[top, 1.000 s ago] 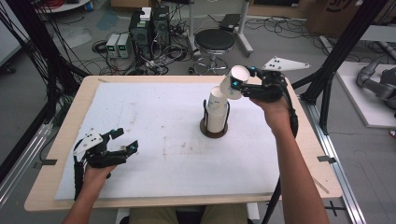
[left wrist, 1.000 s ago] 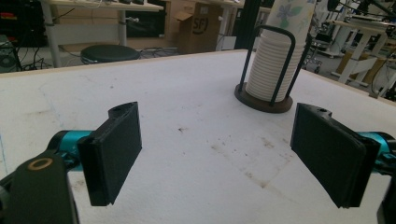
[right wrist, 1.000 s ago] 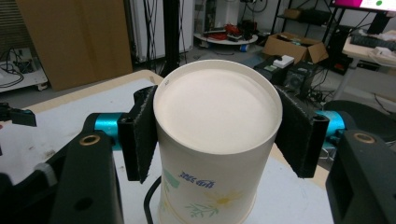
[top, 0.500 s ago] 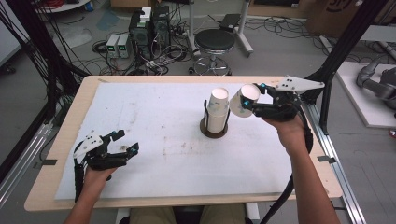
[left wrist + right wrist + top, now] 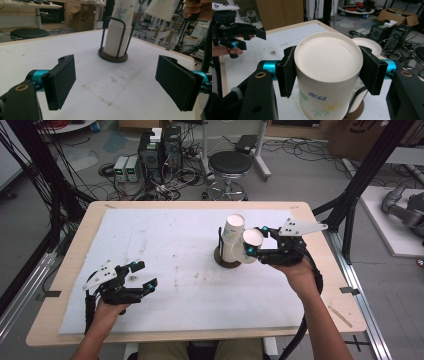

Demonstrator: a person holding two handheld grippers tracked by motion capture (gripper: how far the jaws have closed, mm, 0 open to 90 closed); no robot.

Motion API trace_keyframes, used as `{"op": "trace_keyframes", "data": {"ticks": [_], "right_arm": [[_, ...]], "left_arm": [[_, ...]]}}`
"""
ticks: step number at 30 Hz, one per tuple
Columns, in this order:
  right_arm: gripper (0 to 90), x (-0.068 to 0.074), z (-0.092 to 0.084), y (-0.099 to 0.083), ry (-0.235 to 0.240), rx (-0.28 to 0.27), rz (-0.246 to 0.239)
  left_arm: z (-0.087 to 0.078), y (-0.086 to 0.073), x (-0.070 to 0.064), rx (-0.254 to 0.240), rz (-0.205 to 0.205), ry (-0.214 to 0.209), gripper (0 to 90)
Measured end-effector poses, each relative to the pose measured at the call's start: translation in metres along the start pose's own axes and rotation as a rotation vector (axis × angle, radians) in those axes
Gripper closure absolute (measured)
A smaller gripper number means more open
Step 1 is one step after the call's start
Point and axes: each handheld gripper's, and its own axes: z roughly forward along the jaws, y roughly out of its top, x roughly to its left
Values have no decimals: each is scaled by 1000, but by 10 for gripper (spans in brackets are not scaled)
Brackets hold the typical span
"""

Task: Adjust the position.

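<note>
So the right gripper (image 5: 256,251) has a paper cup (image 5: 250,245) clamped between its jaws, upside down, bottom facing up. In the right gripper view you can see both black pads pressing the cup (image 5: 328,75) on opposite sides just under its base, and there's a blue logo and a flower print on the wall. The cup is held off the table, just beside the stack (image 5: 231,240) of cups sitting in a wire holder (image 5: 227,260) with a dark round base, a bit right of the middle of the table (image 5: 65,270). From the high view it looks very close to the stack, can't tell if they actually touch. The left gripper (image 5: 142,276) is down near the front left of the table, well apart from the stack, with its jaws wide apart and nothing between them. The left gripper view looks across the stained white mat (image 5: 82,62) at the stack (image 5: 117,37) in its holder (image 5: 113,56), with the held cup (image 5: 162,8) up at the top right next to the right hand (image 5: 198,8).
</note>
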Motion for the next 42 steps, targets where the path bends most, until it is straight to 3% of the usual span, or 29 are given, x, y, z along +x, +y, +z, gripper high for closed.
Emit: {"op": "trace_keyframes", "data": {"ticks": [16, 35, 42], "right_arm": [[372, 29, 29, -18, 110, 22, -7], [372, 55, 55, -17, 225, 34, -24], [372, 62, 60, -16, 259, 39, -33]], "left_arm": [[31, 12, -24, 33, 72, -121, 169], [79, 22, -52, 78, 125, -262, 172], [93, 24, -59, 87, 136, -293, 172]]}}
